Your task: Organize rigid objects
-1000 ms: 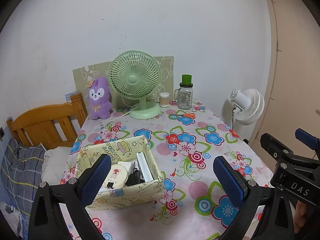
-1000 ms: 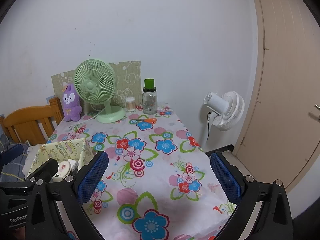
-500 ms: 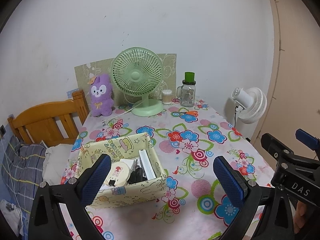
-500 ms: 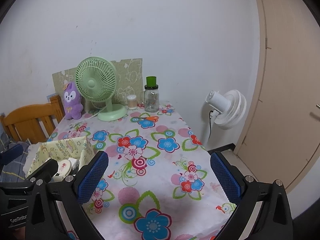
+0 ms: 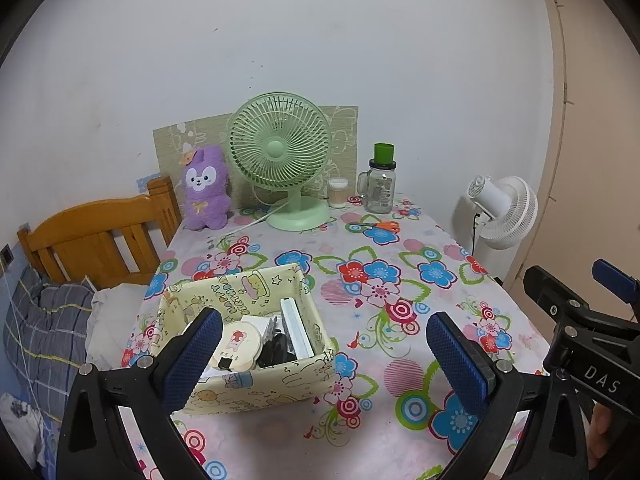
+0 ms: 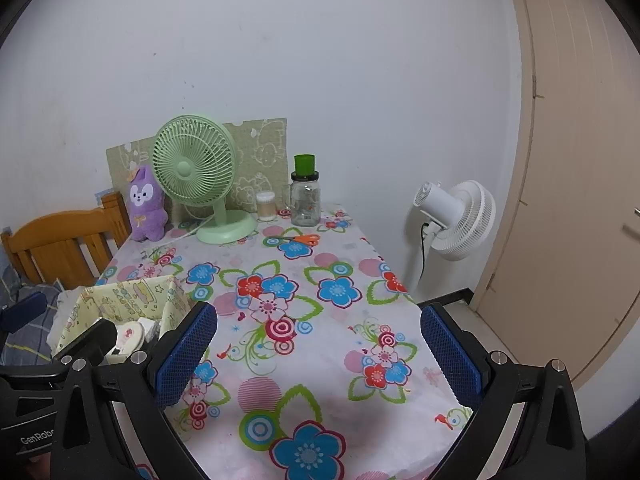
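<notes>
My left gripper (image 5: pixel 324 354) and right gripper (image 6: pixel 318 354) hang w/ jaws spread, empty; yellow cartoon-print fabric box (image 5: pixel 256 388) sits below left jaws on floral-cloth table (image 6: pixel 320 320).

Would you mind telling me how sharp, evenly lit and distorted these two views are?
Left wrist view: soft even light, no glare, box and green fan sharp, door frame bowed by the fisheye. Right wrist view: equally sharp and even, door strongly curved, dark vignette corners.
</notes>
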A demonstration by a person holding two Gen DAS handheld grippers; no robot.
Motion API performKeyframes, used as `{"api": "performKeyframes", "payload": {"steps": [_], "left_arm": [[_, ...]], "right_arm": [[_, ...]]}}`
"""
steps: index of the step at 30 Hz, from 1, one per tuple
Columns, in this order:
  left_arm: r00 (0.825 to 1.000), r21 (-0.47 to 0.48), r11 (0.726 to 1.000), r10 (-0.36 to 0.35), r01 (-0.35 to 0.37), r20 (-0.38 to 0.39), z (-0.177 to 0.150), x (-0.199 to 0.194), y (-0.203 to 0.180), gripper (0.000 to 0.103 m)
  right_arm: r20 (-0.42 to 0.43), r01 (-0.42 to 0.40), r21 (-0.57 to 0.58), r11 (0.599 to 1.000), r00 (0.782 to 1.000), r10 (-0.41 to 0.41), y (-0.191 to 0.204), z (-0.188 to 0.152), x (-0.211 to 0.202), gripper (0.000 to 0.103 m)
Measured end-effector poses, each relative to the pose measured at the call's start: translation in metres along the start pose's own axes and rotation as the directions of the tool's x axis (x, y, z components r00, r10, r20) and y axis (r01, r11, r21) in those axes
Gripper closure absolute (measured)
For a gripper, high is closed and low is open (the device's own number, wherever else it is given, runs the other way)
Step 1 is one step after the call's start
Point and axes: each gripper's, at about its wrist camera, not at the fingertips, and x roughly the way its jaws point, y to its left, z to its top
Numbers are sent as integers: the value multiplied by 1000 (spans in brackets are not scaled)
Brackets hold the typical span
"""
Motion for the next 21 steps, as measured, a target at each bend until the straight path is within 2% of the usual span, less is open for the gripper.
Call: {"api": "performKeyframes", "payload": {"steps": [21], "left_arm": [[1000, -7, 1000, 14, -14, 3, 0, -3, 1, 0]], "right_arm": [[2, -9, -14, 1000, 1000, 9, 6, 2, 2, 0]]}}
